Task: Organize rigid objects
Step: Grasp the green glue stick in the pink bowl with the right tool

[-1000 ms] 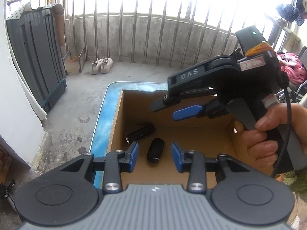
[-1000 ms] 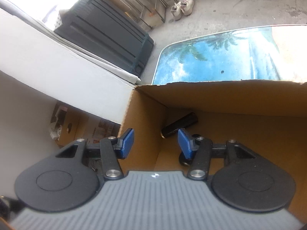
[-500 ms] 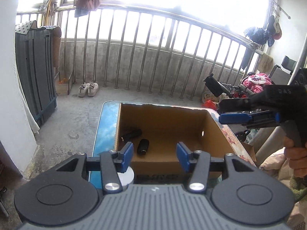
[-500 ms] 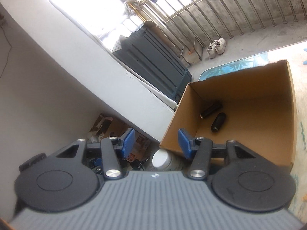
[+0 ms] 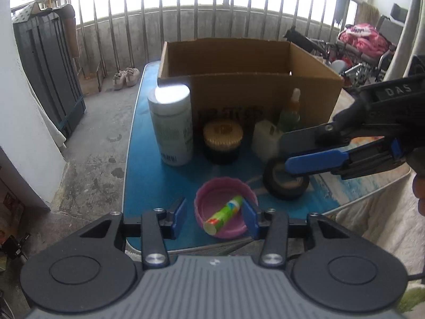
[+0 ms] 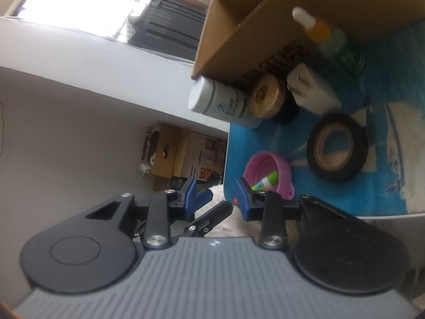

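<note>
A cardboard box (image 5: 249,61) stands at the back of the blue table (image 5: 148,175). In front of it are a white canister (image 5: 172,125), a gold-lidded jar (image 5: 222,141), a small white bottle (image 5: 265,139) and a green dropper bottle (image 5: 289,111). A pink bowl (image 5: 225,210) holds a green tube (image 5: 224,214). My left gripper (image 5: 215,215) hovers just before the bowl, its jaws closing, pads clear of it. My right gripper (image 5: 292,151) hangs over a black tape roll (image 5: 285,186); its jaws (image 6: 216,195) are closing on nothing.
The table's near edge lies just under my left gripper. A white wall (image 6: 79,79) and cardboard cartons (image 6: 172,154) are to the left on the floor. A railing (image 5: 212,13), a dark cabinet (image 5: 45,61) and shoes (image 5: 126,77) lie beyond.
Both grippers drew back from above the box and sank toward the table's front. The box's inside dropped out of sight and the items before it appeared. The right jaws narrowed.
</note>
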The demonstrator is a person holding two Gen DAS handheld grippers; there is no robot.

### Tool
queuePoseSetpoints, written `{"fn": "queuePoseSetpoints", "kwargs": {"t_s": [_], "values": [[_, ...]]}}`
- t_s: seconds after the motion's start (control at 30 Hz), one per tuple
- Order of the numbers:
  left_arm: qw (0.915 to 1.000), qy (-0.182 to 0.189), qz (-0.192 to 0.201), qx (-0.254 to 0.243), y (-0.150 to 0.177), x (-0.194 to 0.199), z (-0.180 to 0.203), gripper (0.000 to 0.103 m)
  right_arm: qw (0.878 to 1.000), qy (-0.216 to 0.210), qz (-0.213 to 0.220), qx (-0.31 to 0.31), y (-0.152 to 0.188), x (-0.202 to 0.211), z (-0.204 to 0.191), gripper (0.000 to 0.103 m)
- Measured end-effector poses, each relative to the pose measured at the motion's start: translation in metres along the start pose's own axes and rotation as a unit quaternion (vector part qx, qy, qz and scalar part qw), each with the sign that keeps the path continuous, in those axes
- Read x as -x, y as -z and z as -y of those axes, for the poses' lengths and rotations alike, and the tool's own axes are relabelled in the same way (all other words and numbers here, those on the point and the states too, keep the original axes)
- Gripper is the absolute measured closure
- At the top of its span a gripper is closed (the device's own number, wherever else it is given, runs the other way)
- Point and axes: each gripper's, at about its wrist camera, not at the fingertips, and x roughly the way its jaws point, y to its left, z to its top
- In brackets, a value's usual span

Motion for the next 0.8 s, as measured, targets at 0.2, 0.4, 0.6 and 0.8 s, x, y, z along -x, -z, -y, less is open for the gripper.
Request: {"fn": "queuePoseSetpoints", "kwargs": {"t_s": [0.2, 0.4, 0.6, 0.8], "values": [[0.9989, -0.020, -0.022, -0.037, 0.013, -0.024, 0.012, 0.070, 0.999, 0.040, -0.029, -0.008, 0.006, -0.037, 0.008, 0.077], [0.9990, -0.003, -0.033, -0.029, 0.010, -0.036, 0.008, 0.077, 0.998, 0.061, -0.028, -0.015, 0.000, -0.045, 0.012, 0.077], [0.9984, 0.003, -0.052, -0.021, 0.008, -0.046, 0.009, 0.078, 0.996, 0.081, -0.030, -0.002, -0.005, -0.053, 0.009, 0.076], [0.9975, 0.010, -0.070, 0.002, 0.008, -0.054, 0.003, 0.080, 0.994, 0.099, -0.040, 0.009, -0.006, -0.062, 0.008, 0.076]]}}
